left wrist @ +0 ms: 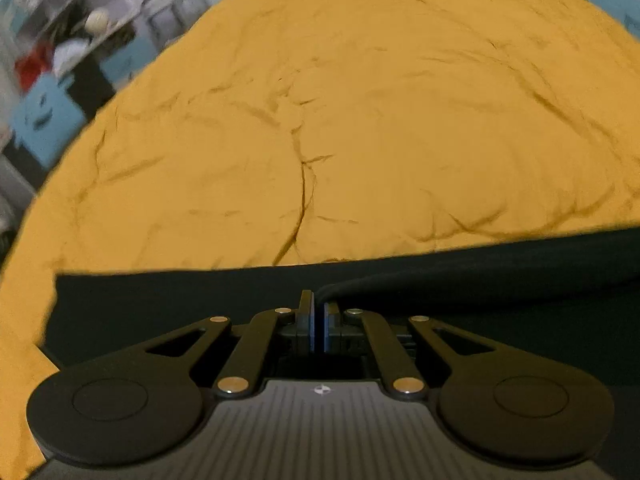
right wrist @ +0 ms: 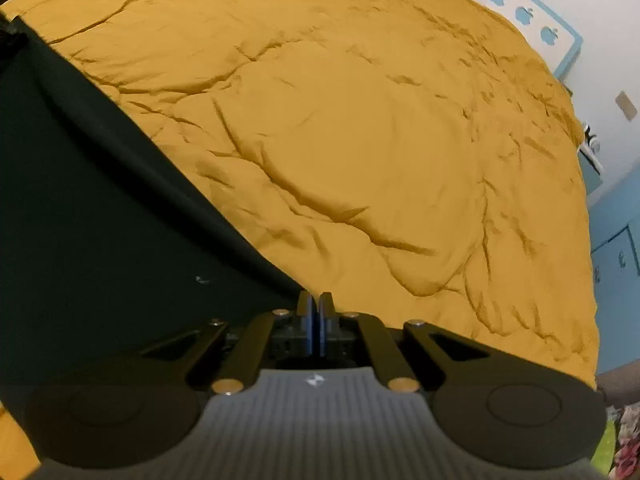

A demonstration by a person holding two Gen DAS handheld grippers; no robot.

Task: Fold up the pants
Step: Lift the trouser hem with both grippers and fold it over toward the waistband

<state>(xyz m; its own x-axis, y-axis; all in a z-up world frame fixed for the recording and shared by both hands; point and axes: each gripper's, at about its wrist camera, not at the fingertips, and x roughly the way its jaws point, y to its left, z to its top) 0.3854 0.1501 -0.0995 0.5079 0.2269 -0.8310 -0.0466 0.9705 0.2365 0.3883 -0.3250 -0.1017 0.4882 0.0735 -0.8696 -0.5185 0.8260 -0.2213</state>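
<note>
- Left tongs [left wrist: 318, 306]: jaws pinched together, a roll of dark cloth caught at the tips; reads as clamped on the pants [left wrist: 180, 300].
- Pants lying on the bed, spread over the mustard bedcover [left wrist: 320, 120]; in the left wrist view a long straight edge running across, square corner at far left.
- Beyond that left corner, bare bedcover, then the bed's drop-off toward blurred shelves [left wrist: 80, 20]; little margin that way.
- Ahead of both tongs: wide, rumpled stretch of bedcover, nothing lying on it. Ample room for carrying an edge forward.
- Right tongs [right wrist: 319, 306]: jaws also drawn together, only a sliver of gap, set at the tip where the pants' edge comes to a point; judged gripping that corner, cloth between pads hard to make out.
- In the right wrist view, pants [right wrist: 100, 220] stretching taut away to upper left.
- Step judged: one edge held at two points, fold about to be carried over.
- Next move calls for level, matched travel, keeping tension, then laying edge on edge.
- Right side: bed edge, then blue wall [right wrist: 612, 240] close by.
</note>
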